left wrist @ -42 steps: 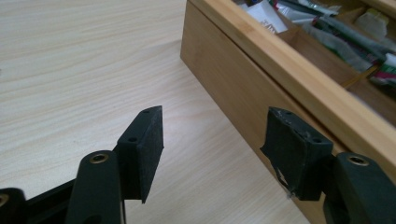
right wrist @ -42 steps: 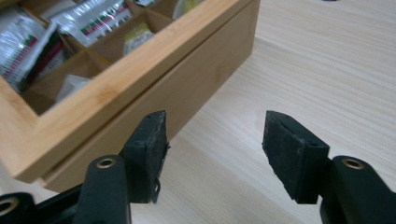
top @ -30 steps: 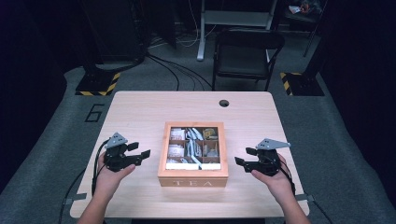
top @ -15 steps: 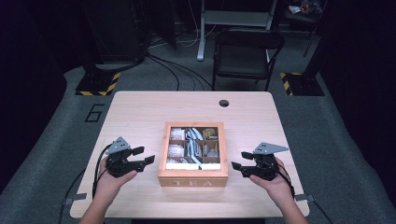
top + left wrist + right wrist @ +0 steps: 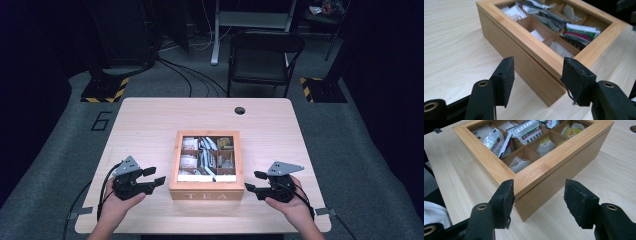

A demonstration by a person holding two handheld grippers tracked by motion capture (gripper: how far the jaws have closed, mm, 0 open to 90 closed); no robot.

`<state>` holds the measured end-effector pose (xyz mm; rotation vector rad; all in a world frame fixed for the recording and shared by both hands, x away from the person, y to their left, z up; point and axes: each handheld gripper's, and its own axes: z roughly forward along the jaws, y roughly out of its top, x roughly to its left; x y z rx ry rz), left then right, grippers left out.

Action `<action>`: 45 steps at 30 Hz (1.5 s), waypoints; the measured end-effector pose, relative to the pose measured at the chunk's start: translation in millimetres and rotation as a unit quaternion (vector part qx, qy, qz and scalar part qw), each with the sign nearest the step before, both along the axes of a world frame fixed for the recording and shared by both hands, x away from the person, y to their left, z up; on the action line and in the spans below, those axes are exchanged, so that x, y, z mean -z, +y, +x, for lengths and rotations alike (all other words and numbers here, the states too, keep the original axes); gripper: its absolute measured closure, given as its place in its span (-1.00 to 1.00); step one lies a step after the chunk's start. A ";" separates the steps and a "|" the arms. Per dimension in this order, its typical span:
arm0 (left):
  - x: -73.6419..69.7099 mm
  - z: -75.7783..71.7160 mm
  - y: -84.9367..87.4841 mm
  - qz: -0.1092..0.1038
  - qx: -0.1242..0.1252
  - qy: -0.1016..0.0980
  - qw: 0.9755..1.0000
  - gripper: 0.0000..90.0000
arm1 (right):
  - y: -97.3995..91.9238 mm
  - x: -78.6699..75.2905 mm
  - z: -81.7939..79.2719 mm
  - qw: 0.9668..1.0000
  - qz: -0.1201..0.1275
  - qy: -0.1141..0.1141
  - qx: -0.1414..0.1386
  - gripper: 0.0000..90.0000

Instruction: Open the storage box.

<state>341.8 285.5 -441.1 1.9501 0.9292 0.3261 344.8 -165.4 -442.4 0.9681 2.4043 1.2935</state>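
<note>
A dark workroom with a black chair [image 5: 265,55], floor cables and hazard-striped stand bases surrounds a pale wooden table [image 5: 150,125], where a person seated at the near edge works with a gripper in each hand. A bamboo box [image 5: 206,187] lettered TEA on its front stands in the near middle of the table, its framed lid shut and, through the lid's window, packets [image 5: 205,157] of tea lying in the divided compartments. The left gripper [image 5: 155,176] sits just beside the box's left side and the right gripper [image 5: 252,181] just beside its right side, both pointing inward at the near corners, the person's hands [image 5: 116,205] low over the tabletop. In the left gripper view the two black pads [image 5: 505,80] stand apart with the box's near corner [image 5: 549,95] lying ahead between them, neither pad touching the wood; these jaws have just been closing and are about half open. In the right gripper view the pads [image 5: 579,202] frame the other near corner [image 5: 524,205], the left-hand pad close against the lid's edge though contact cannot be told, the other clear of the box; these jaws too have just been closing a little and remain fairly wide. A round cable hole [image 5: 240,110] marks the table's far side.
</note>
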 end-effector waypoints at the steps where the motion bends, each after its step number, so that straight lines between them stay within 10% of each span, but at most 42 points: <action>1: 1.3 -1.5 -1.0 0.001 0.000 0.000 1.000 -0.03 | 0.3 0.2 -1.1 1.000 -0.002 0.000 -0.001 -0.09; 45: 27.9 -16.6 -22.9 0.043 0.068 0.032 0.996 0.53 | 18.7 29.3 -13.0 0.999 -0.021 0.020 -0.020 0.45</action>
